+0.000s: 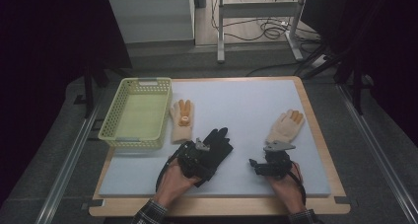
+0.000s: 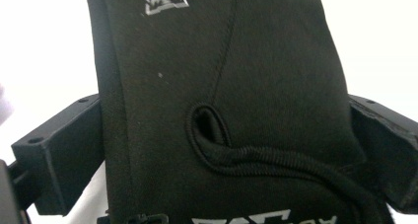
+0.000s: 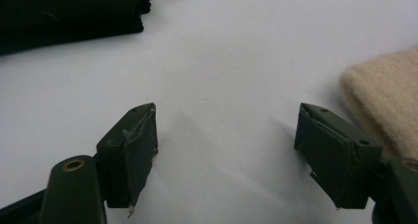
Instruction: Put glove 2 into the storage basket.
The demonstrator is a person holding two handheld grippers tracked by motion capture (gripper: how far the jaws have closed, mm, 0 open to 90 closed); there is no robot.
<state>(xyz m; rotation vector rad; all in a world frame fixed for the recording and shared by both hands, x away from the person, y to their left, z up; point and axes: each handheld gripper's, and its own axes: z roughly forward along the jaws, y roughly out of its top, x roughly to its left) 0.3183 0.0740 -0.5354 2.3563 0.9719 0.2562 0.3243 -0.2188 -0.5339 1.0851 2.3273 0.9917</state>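
From above we see our left tool (image 1: 197, 157) over the black glove (image 1: 219, 142) on the surface (image 1: 246, 103). Its own view shows the glove (image 2: 222, 86) between spread jaws; whether they pinch it we cannot tell. Our right tool (image 3: 226, 150) stands spread, holding nothing.

I count three gloves on my table (image 1: 305, 182). One black glove (image 1: 217, 147) lies in the middle. Two tan gloves have orange fingertips: one tan glove (image 1: 181, 120) beside the basket, the other tan glove (image 1: 285, 127) on the right. I see one yellow basket (image 1: 135, 113). I have two grippers, the left gripper (image 1: 197, 157) and the right gripper (image 1: 263, 166).
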